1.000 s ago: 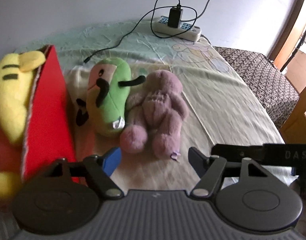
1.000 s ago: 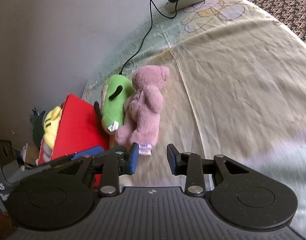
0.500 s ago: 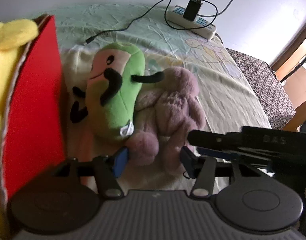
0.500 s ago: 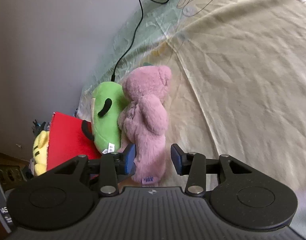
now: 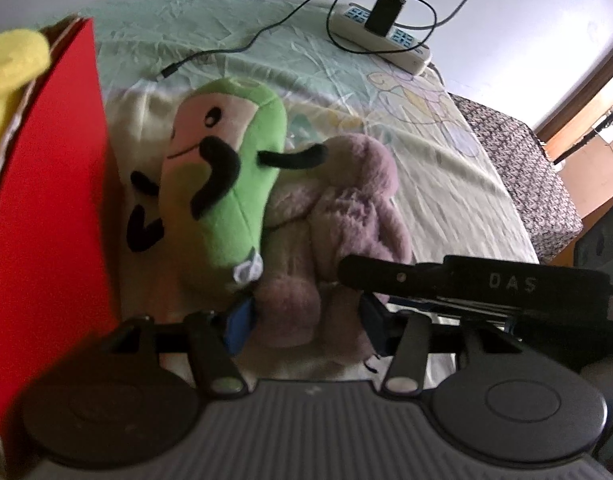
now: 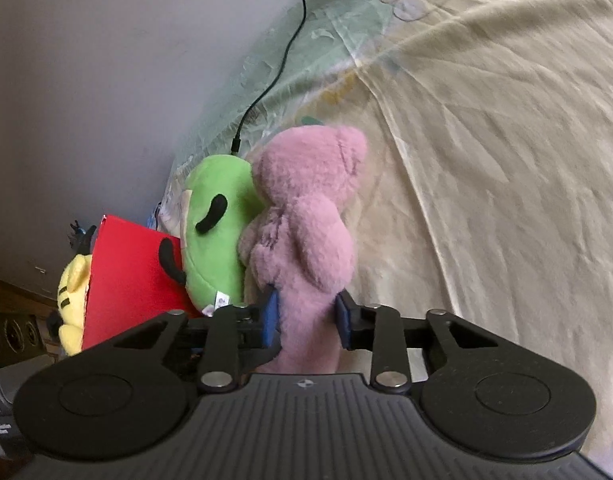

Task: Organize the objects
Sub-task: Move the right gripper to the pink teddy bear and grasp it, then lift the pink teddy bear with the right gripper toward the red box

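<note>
A fluffy pink teddy bear [image 6: 306, 236] is lying on the bedsheet [image 6: 486, 160], touching a green plush toy [image 6: 218, 236]. The right gripper [image 6: 306, 320] and left gripper [image 5: 302, 320], jaws just closing, are both squeezing its legs.

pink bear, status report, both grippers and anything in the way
Both jaws just closing. Right gripper clamped on pink bear; left gripper pinching its legs. Green plush leans on the bear, red box close alongside.

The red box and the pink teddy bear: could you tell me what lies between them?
The green plush toy lies between the red box and the pink teddy bear, pressed against the bear; both wrist views show this.
</note>
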`<state>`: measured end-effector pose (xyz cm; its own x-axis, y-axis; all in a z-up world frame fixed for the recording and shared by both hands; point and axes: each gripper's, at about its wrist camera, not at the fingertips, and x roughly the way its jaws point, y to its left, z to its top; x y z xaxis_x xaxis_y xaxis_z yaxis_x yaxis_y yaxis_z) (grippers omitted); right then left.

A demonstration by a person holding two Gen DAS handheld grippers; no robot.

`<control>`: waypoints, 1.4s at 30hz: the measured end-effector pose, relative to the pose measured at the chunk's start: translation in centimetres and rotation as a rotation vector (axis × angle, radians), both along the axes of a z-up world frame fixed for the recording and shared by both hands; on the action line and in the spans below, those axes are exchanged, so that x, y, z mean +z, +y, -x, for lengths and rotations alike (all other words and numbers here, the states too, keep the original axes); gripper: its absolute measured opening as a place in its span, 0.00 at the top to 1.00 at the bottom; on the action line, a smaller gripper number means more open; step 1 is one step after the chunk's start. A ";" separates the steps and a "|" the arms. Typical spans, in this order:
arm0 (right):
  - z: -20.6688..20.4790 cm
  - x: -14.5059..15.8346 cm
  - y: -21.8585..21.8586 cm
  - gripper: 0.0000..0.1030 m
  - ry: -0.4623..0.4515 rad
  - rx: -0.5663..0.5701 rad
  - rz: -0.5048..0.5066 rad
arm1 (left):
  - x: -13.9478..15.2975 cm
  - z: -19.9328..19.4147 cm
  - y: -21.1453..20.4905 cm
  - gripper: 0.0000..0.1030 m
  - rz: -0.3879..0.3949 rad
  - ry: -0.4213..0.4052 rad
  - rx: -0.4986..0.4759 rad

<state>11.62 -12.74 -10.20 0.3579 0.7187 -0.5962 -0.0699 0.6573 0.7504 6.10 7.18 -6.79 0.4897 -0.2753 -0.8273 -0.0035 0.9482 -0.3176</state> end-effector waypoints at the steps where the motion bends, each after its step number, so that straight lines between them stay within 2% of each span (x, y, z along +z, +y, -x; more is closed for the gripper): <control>1: 0.3 0.2 -0.3 0.72 0.003 0.003 0.001 | 0.1 0.1 -0.1 0.47 0.005 0.002 -0.007; 8: 2.6 1.0 -1.9 0.72 0.024 0.041 0.030 | 0.6 2.3 -1.9 0.47 0.013 0.013 -0.076; 19: 8.2 1.3 -3.2 0.70 0.028 0.092 0.115 | 0.6 7.9 -5.5 0.47 -0.031 0.030 -0.218; 24: 10.5 1.6 -4.2 0.70 0.023 0.125 0.152 | 0.5 10.0 -6.4 0.47 -0.007 0.044 -0.287; 28: 11.5 1.4 -5.0 0.68 0.036 0.101 0.144 | 0.4 10.7 -7.4 0.47 -0.011 0.043 -0.312; 31: 11.8 1.8 -5.5 0.65 0.014 0.077 0.140 | 0.4 10.3 -7.4 0.45 -0.010 0.036 -0.306; 32: 11.8 1.9 -5.6 0.62 -0.001 0.067 0.142 | 0.5 10.2 -7.3 0.43 -0.014 0.030 -0.300; 33: 11.8 2.1 -5.7 0.57 -0.015 0.052 0.150 | 0.6 9.9 -7.5 0.37 -0.020 0.025 -0.293; 35: 11.6 2.1 -5.8 0.53 -0.032 0.034 0.148 | 0.8 9.6 -7.5 0.28 -0.032 0.010 -0.288; 37: 11.4 2.0 -6.0 0.43 -0.057 0.002 0.155 | 1.1 9.3 -7.6 0.19 -0.045 -0.008 -0.291; 42: 10.2 1.7 -5.9 0.43 -0.072 -0.035 0.127 | 1.0 7.4 -8.3 0.14 -0.051 -0.026 -0.292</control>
